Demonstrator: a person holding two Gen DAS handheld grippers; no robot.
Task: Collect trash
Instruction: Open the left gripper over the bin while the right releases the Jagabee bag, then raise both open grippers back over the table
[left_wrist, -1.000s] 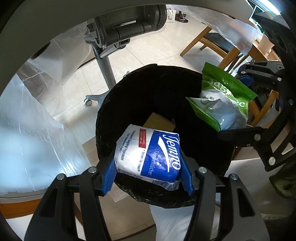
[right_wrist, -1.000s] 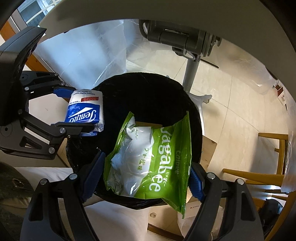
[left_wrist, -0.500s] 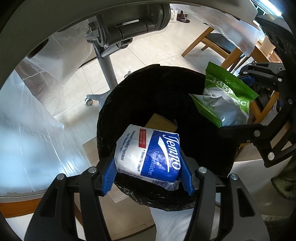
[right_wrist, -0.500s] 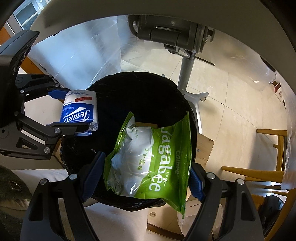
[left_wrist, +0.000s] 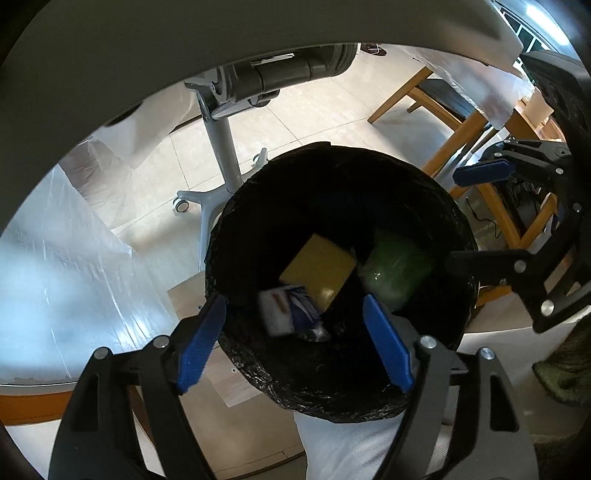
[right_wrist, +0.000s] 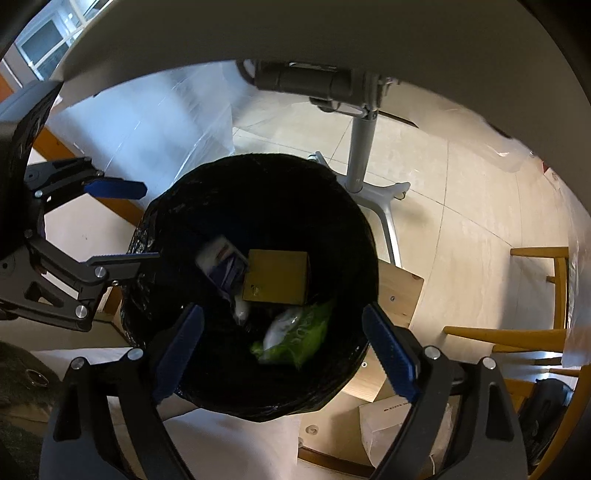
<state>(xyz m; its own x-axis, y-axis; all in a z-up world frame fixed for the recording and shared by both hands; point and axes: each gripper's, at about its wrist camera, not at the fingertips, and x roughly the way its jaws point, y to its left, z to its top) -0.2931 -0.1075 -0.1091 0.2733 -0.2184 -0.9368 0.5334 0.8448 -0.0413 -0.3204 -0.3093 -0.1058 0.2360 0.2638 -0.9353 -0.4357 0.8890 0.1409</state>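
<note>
Above the black-lined bin (left_wrist: 340, 391), both the left gripper (left_wrist: 295, 343) and right gripper (right_wrist: 284, 350) are now spread empty, the tissue pack (right_wrist: 223, 266) and green snack bag (right_wrist: 295, 336) having been released inside, so this drop is judged done.

left hand-held gripper (left_wrist: 295, 338) spread wide, right hand-held gripper (right_wrist: 284, 345) likewise — both empty

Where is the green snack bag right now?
The crinkly green snack bag lies inside the black-lined trash bin, just below the brown cardboard box in the right wrist view.
</note>
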